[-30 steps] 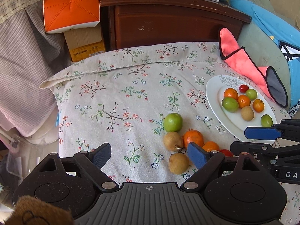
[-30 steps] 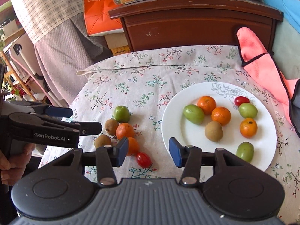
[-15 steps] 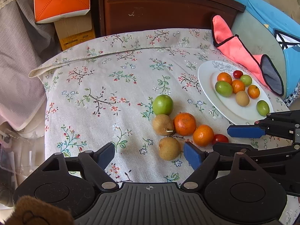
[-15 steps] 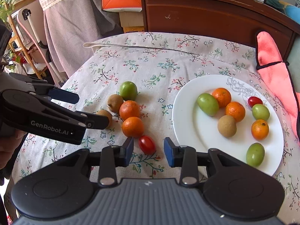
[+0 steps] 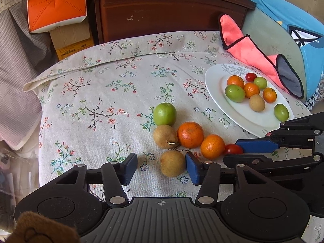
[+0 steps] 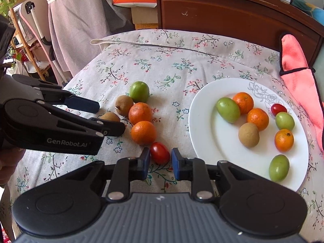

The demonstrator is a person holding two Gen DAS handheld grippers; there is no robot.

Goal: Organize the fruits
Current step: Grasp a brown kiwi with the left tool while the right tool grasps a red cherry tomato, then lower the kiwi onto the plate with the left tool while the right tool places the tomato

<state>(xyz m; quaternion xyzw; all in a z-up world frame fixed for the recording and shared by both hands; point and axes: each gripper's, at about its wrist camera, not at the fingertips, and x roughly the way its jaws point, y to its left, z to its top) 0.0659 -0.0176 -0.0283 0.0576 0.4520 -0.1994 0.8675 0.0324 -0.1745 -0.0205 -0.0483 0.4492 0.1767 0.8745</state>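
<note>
On the floral cloth lie a green fruit [image 5: 164, 114], two oranges [image 5: 190, 134], a stemmed brown fruit [image 5: 165, 136], another brown fruit [image 5: 172, 166] and a cherry tomato [image 6: 160, 152]. My left gripper [image 5: 161, 168] is closing around the second brown fruit. Its right pad touches the fruit and its left pad stands apart. My right gripper [image 6: 160, 162] is shut on the cherry tomato, which rests on the cloth. A white plate [image 6: 194, 125] to the right holds several oranges, green fruits, a brown fruit and a tomato.
A pink cloth [image 5: 253, 52] lies behind the plate against a blue cushion [image 5: 293, 20]. A dark wooden cabinet [image 5: 162, 12] and an orange box [image 5: 54, 2] stand past the far edge. A hand [image 6: 8, 166] holds the left gripper.
Both grippers have sunk toward the loose fruit. The left jaws have narrowed around the near brown fruit. The right jaws have closed onto the cherry tomato.
</note>
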